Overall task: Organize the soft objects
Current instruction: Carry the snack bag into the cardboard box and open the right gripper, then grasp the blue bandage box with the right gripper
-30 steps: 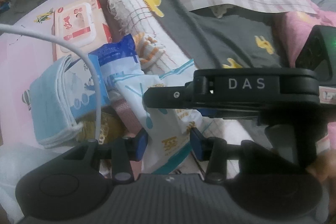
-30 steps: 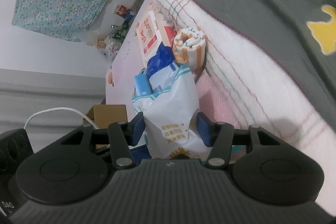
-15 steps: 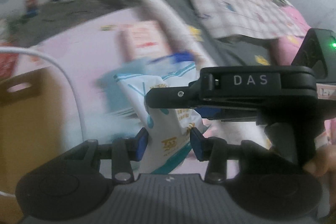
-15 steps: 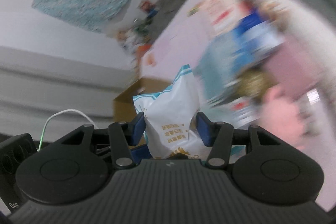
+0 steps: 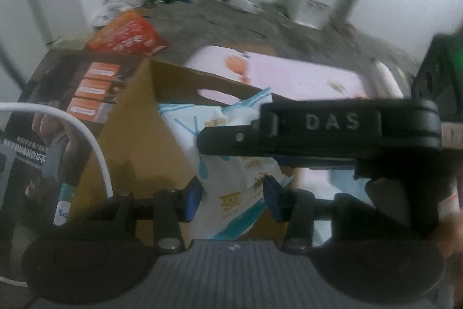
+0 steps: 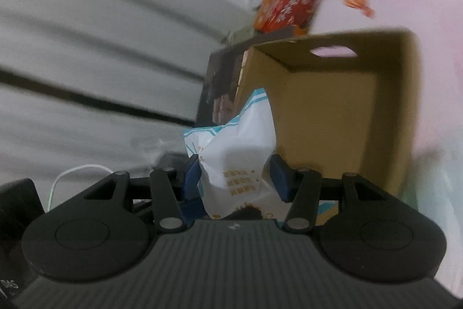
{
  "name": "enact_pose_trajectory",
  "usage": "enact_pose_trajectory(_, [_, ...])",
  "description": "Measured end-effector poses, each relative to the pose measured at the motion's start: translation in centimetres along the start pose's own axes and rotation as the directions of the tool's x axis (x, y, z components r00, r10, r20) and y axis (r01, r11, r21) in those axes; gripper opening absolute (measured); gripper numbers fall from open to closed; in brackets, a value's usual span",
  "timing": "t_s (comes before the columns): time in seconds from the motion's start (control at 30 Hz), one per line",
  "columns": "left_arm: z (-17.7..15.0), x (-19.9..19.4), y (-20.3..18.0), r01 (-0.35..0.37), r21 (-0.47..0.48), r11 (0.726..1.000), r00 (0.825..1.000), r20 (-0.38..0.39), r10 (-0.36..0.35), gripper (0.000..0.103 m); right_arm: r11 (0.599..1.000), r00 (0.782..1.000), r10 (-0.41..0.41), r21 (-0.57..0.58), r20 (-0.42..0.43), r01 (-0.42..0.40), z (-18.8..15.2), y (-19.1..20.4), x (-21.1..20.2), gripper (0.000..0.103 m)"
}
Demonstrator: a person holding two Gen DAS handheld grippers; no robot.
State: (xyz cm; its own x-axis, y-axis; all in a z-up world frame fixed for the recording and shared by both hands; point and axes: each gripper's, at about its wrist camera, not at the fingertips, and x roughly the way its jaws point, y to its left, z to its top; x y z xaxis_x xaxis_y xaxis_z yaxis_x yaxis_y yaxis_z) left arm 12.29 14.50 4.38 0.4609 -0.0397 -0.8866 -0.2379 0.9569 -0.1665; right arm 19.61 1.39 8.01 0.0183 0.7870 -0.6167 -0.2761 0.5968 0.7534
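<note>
White-and-teal pouch (image 5: 231, 164) pinched by both tools, over the cardboard box (image 5: 139, 141).

Left tool (image 5: 231, 200): blue pads on either side of the pouch's lower part – jaws have just been opening a little, pouch between them, pads look in contact on both sides, though blur makes it hard to be sure. Right tool (image 6: 235, 178): pads pressed into the pouch (image 6: 240, 161), bag bulging between them. Right tool's black body (image 5: 318, 132) crosses the pouch in the left view. Box (image 6: 332, 112) is open, brown inside, handle slot in the far wall – pouch hangs at its near edge. Orange pack (image 5: 127, 34) sits beyond the box. White cable (image 5: 86, 141) loops at left. Frames blurred.
</note>
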Motion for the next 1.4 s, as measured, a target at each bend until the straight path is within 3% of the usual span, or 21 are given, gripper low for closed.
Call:
enact_pose_trajectory(0.13, [1.4,5.2,2.7,-0.002,-0.055,0.998,1.0,0.012,0.003,0.048,0.995,0.994,-0.056,-0.083,-0.093,0.048,4.2,0.6,5.8,0.051])
enact_pose_trajectory(0.3, [2.7,10.2,4.9,-0.004,-0.049,0.999,1.0,-0.006,0.004,0.048,0.986,0.983,-0.14,-0.111,-0.12,0.127,6.9,-2.2,10.4,0.051])
enact_pose_trajectory(0.47, [3.2,12.3,5.6,-0.043,0.035,0.998,0.999,-0.012,0.043,0.053,0.985,0.987,-0.147,0.083,-0.065,0.152,7.4,-5.2,12.4,0.051])
enact_pose_trajectory(0.6, [3.3,12.8,6.1,-0.122,0.081,0.989,0.993,0.004,0.122,0.068,0.963,0.986,-0.165,0.215,0.007,0.16,6.8,-7.4,14.0,0.051])
enact_pose_trajectory(0.8, [2.7,13.0,7.5,-0.136,0.074,0.988,0.99,-0.029,0.138,0.068,0.928,0.987,-0.141,0.358,0.075,0.105,5.5,-9.5,15.8,0.051])
enact_pose_trajectory(0.97, [2.2,12.5,8.5,-0.141,0.065,0.988,0.989,-0.045,0.144,0.073,0.925,0.991,-0.102,0.376,0.09,0.061,4.9,-9.9,15.9,0.056])
enact_pose_trajectory(1.03, [2.0,12.0,8.6,-0.145,0.062,0.988,0.988,-0.043,0.148,0.073,0.927,0.991,-0.098,0.37,0.089,0.058,5.0,-10.2,15.8,0.075])
enact_pose_trajectory(1.1, [1.8,11.5,8.6,-0.142,0.055,0.988,0.989,-0.04,0.144,0.074,0.932,0.99,-0.099,0.359,0.1,0.057,4.7,-10.0,14.8,0.082])
enact_pose_trajectory(1.23, [1.7,10.2,8.3,-0.123,0.031,0.992,0.992,-0.026,0.124,0.074,0.941,0.989,-0.075,0.338,0.127,0.028,4.2,-9.5,12.3,0.083])
enact_pose_trajectory(1.4, [1.4,7.8,6.6,-0.07,0.014,0.997,0.998,0.001,0.07,0.076,0.952,0.981,0.01,0.297,0.192,-0.068,2.9,-8.2,7.9,0.083])
